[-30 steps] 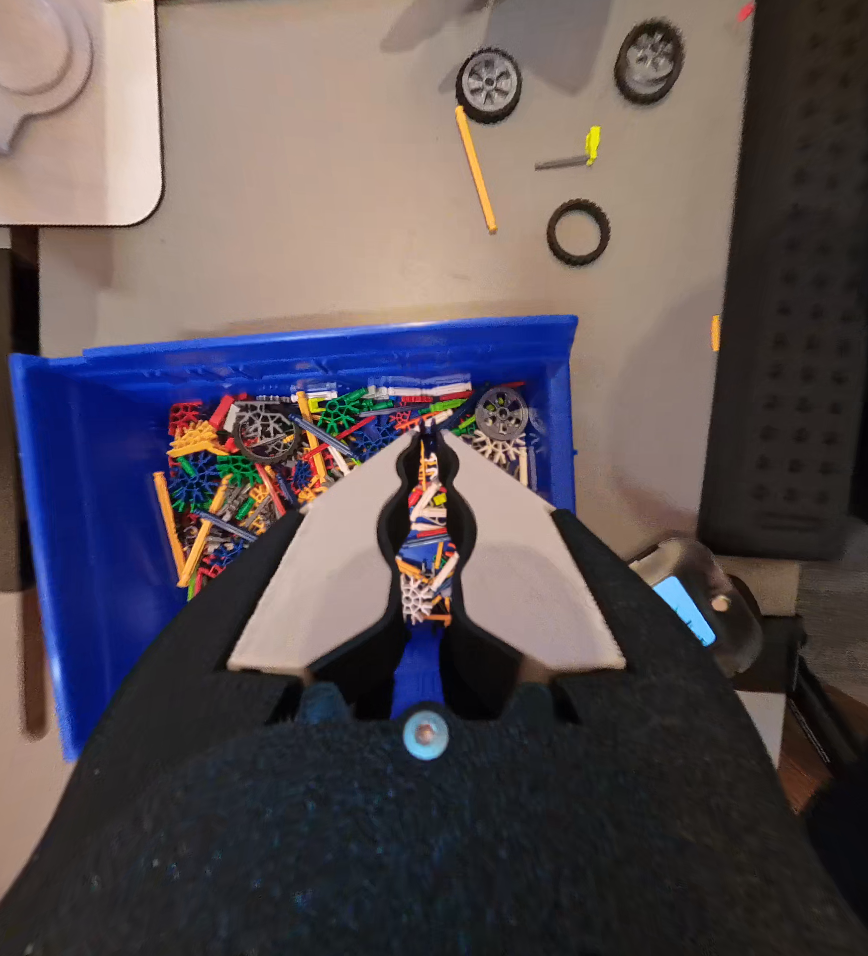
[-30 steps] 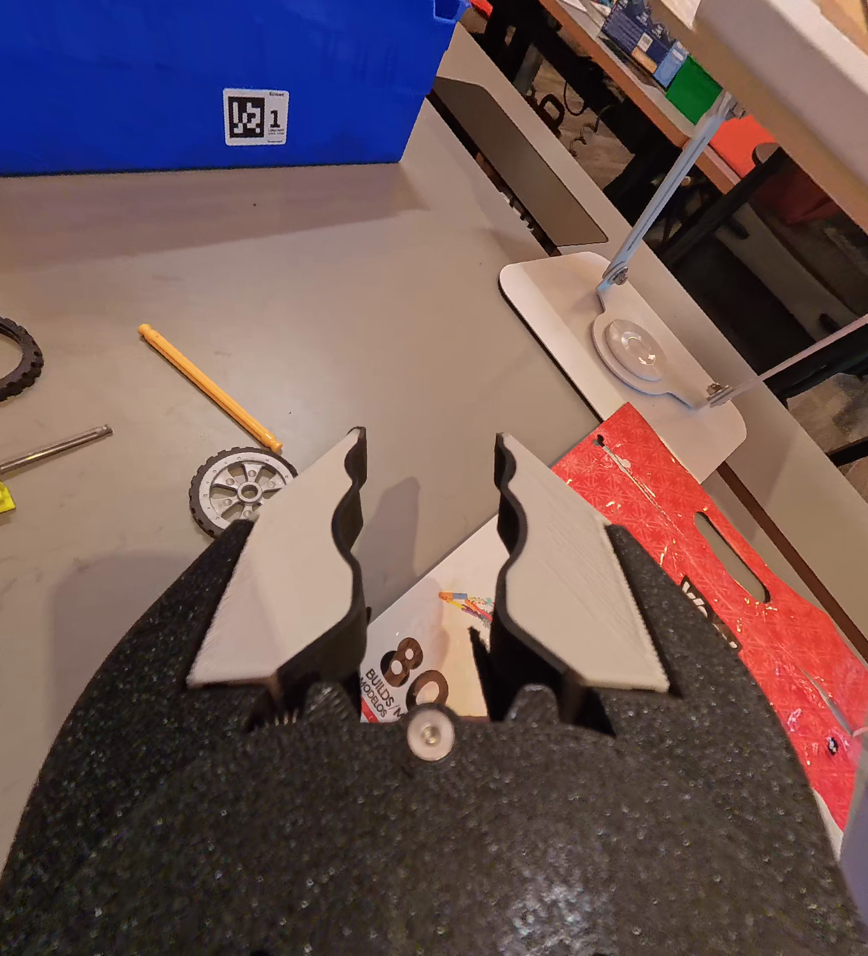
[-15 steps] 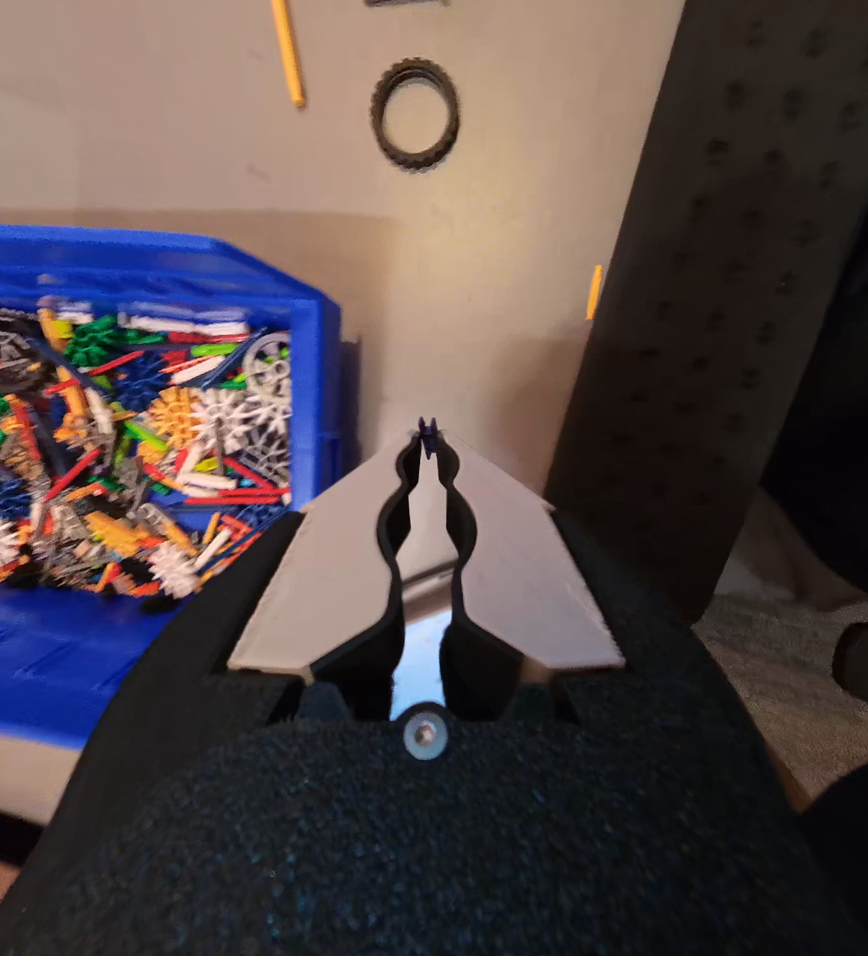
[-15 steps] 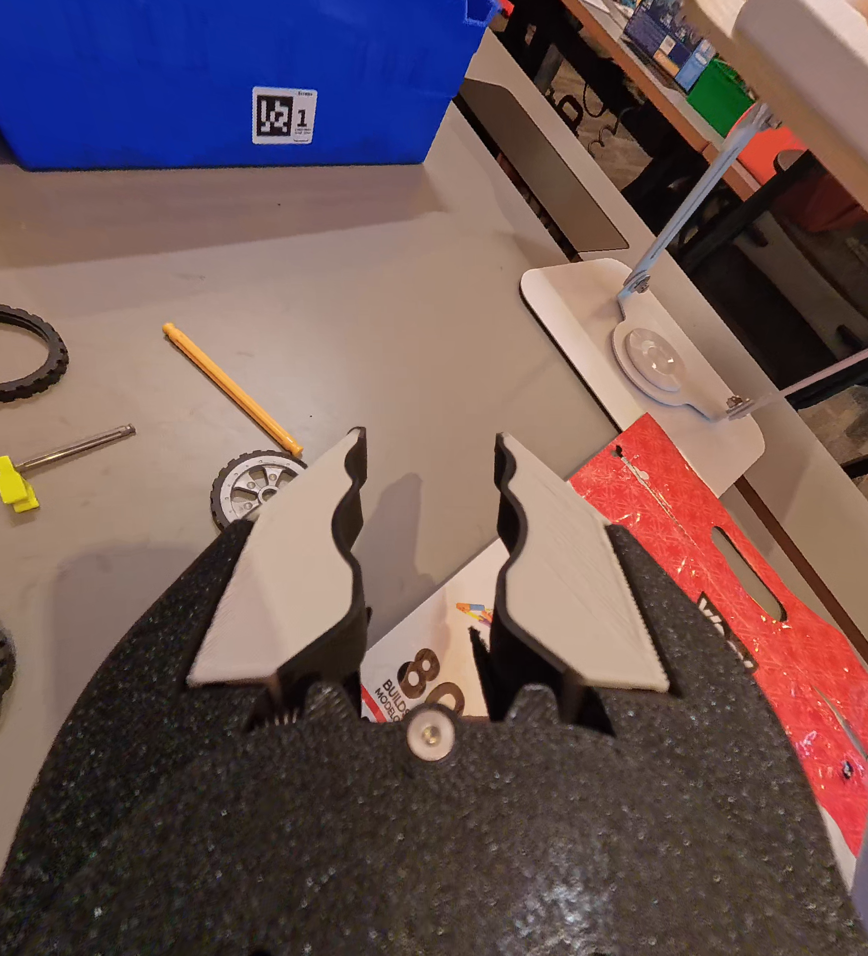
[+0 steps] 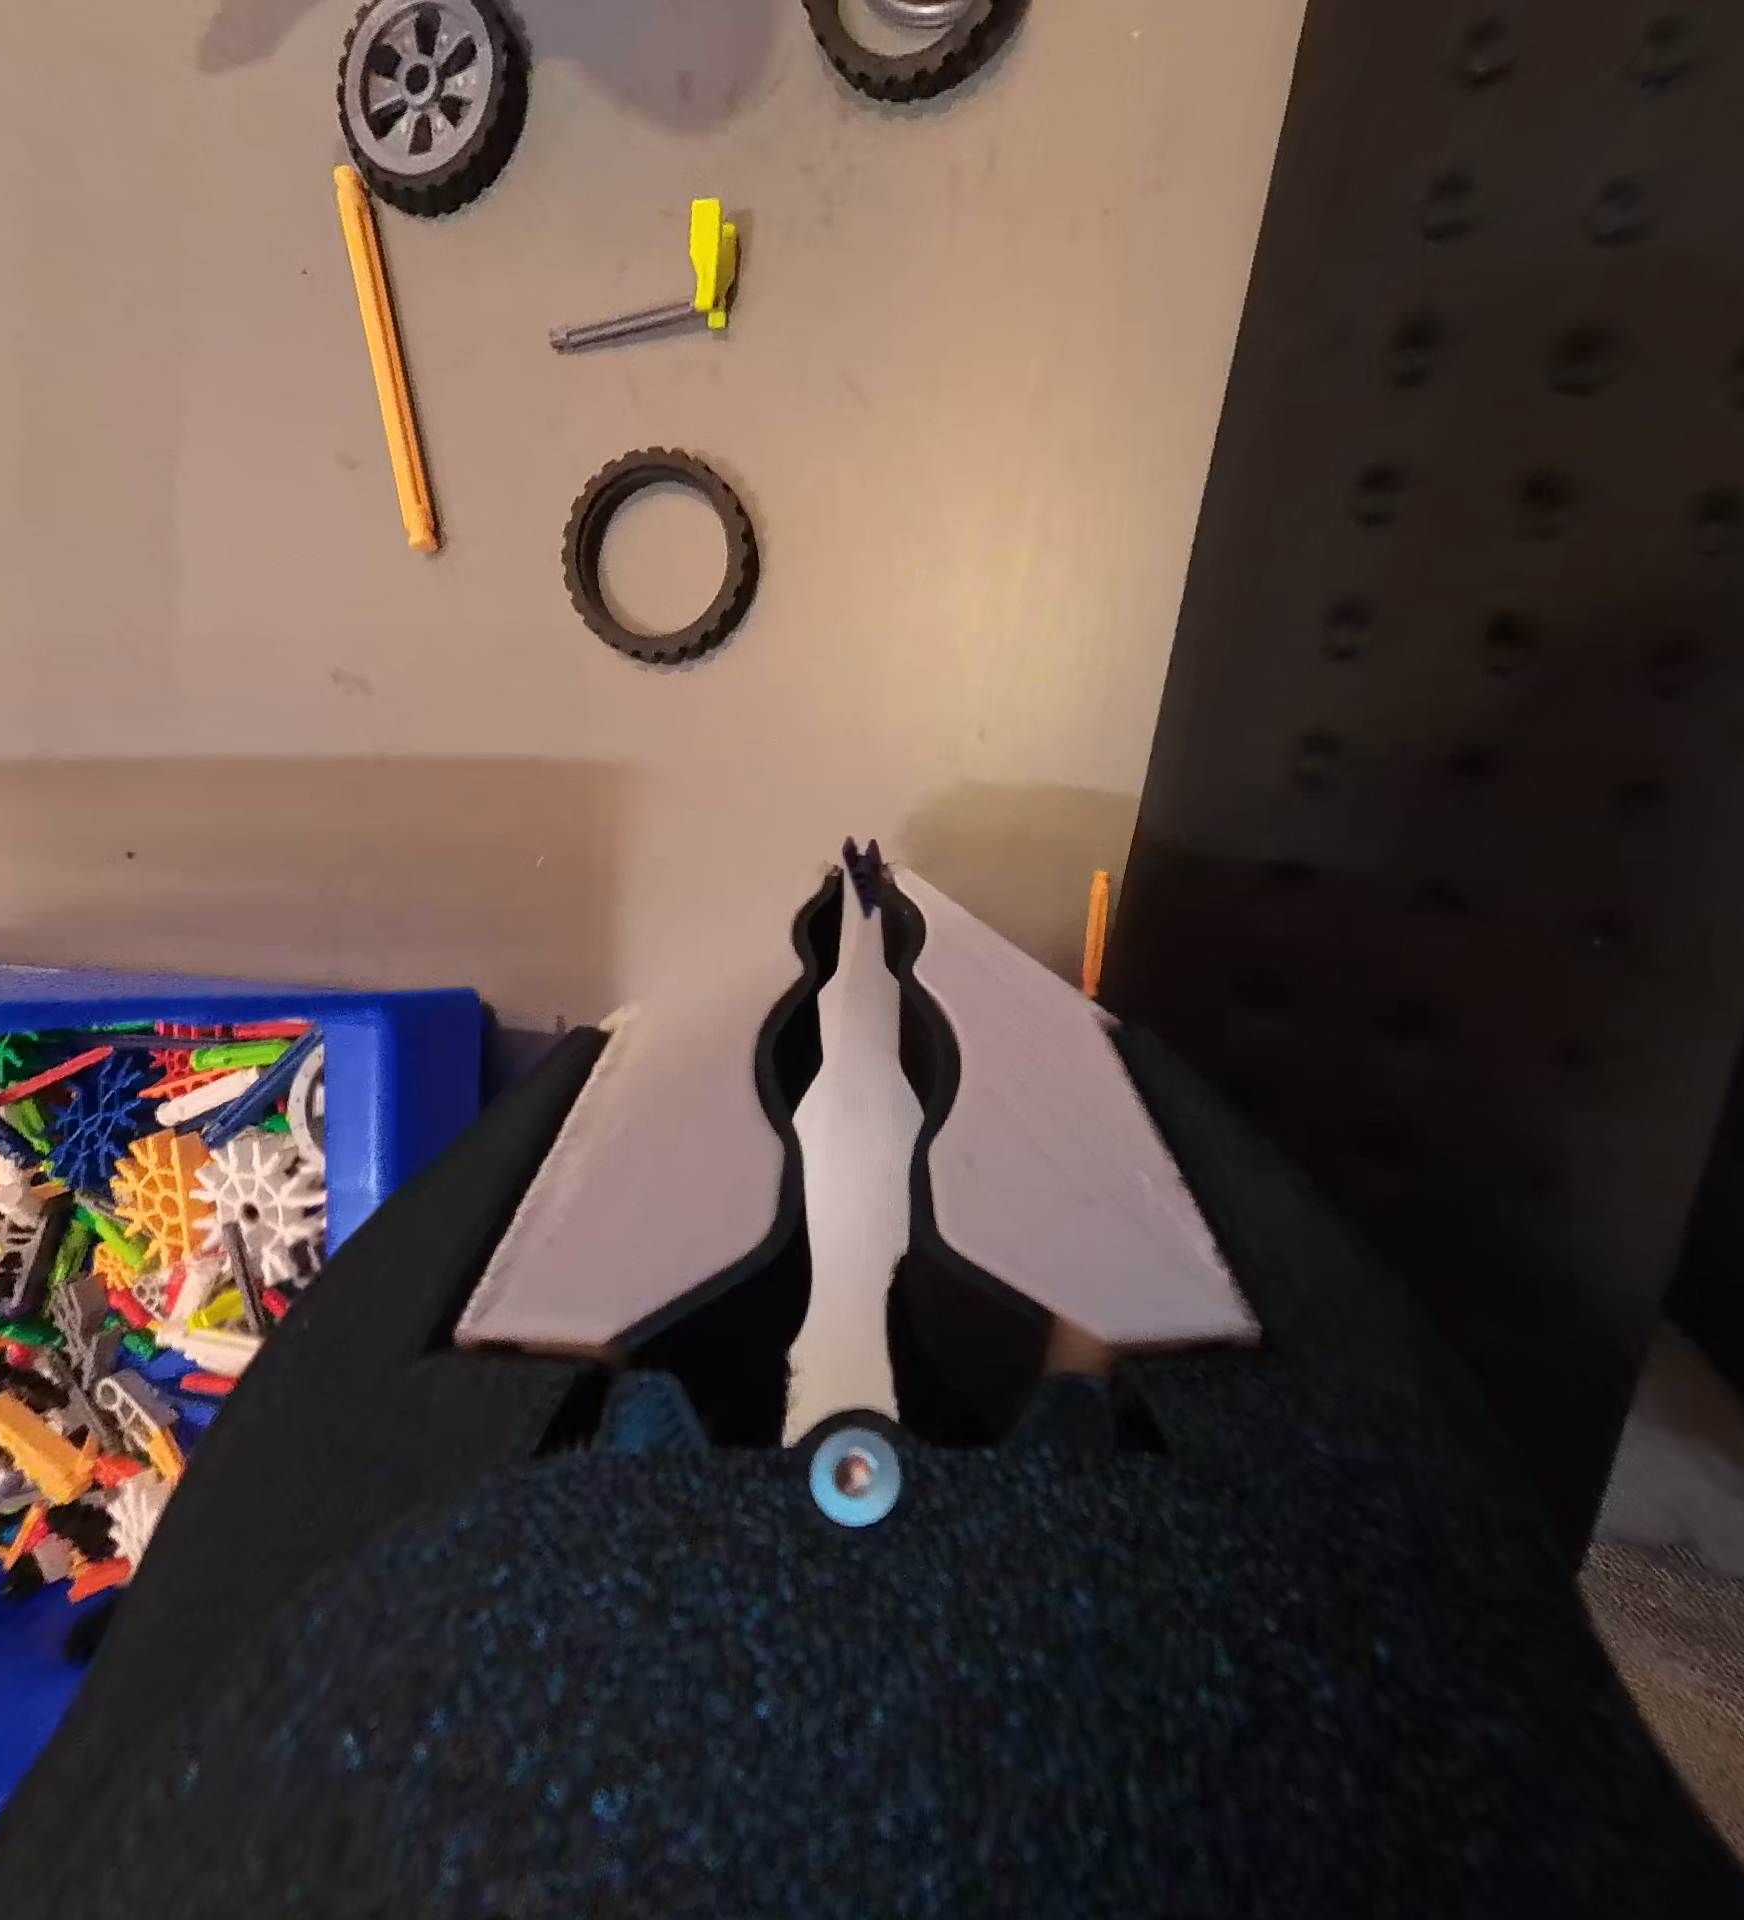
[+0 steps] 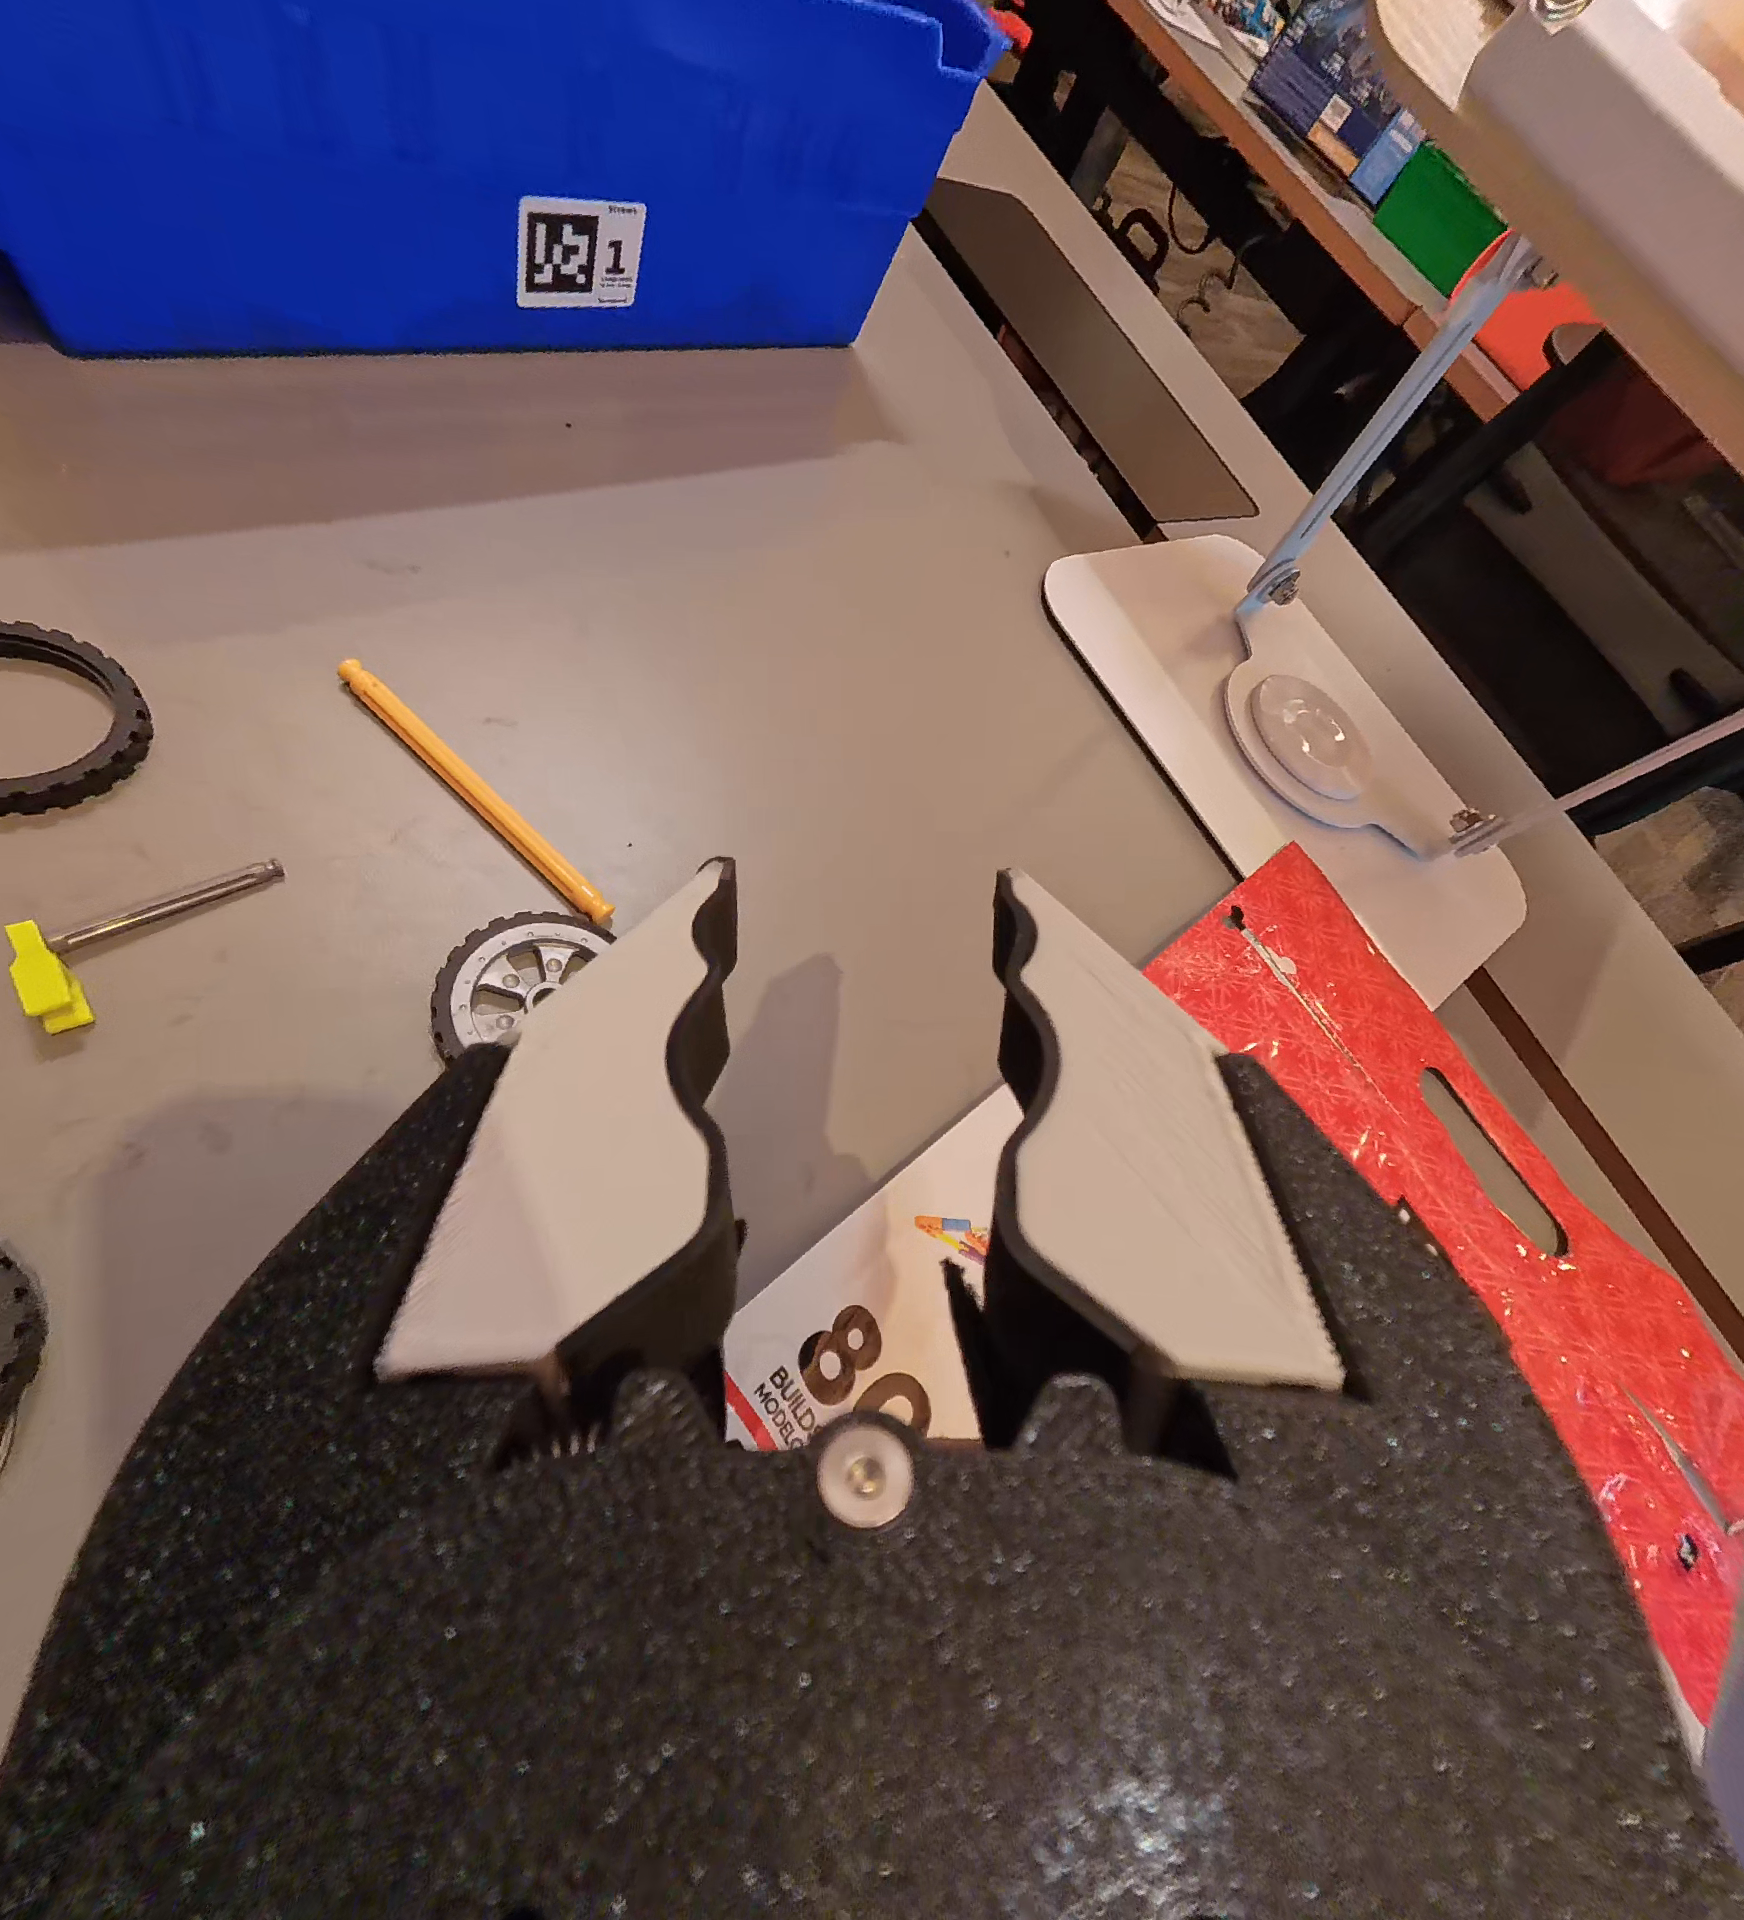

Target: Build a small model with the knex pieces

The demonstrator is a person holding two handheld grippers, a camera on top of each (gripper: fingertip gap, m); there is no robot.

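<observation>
A: Left tool (image 5: pixel 860 883), state?
B: Jaws drawn narrow, pinching a small dark blue piece (image 5: pixel 862 864) at the very tips. Only its edge pokes out; shape not readable. It hangs above the grey surface (image 5: pixel 224 644), clear of it.

A: What lies nearest that tool?
B: To its left, the blue bin (image 5: pixel 400 1081) full of mixed coloured construction pieces. Just right of the tips, a short orange stub (image 5: pixel 1093 930) against a dark perforated panel (image 5: pixel 1491 623).

A: Ahead of it?
B: A loose black tyre ring (image 5: pixel 660 556), then an orange rod (image 5: pixel 385 358) and a grey pin with a yellow clip (image 5: pixel 655 301). Farther still, a grey-hubbed wheel (image 5: pixel 428 99), and a second tyre (image 5: pixel 909 47) cut by the frame edge.

A: Right tool (image 6: pixel 863 883)?
B: Jaws wide, nothing between them. Beneath it, a white printed card (image 6: pixel 847 1320) and, to its right, a red packaging sheet (image 6: pixel 1419 1143). A wheel (image 6: pixel 509 987) sits just beside its left finger, partly hidden. Beyond: the white base plate (image 6: pixel 1159 634) of a stand, far right; the bin's outer wall with a square marker sticker (image 6: pixel 579 252), far ahead.
</observation>
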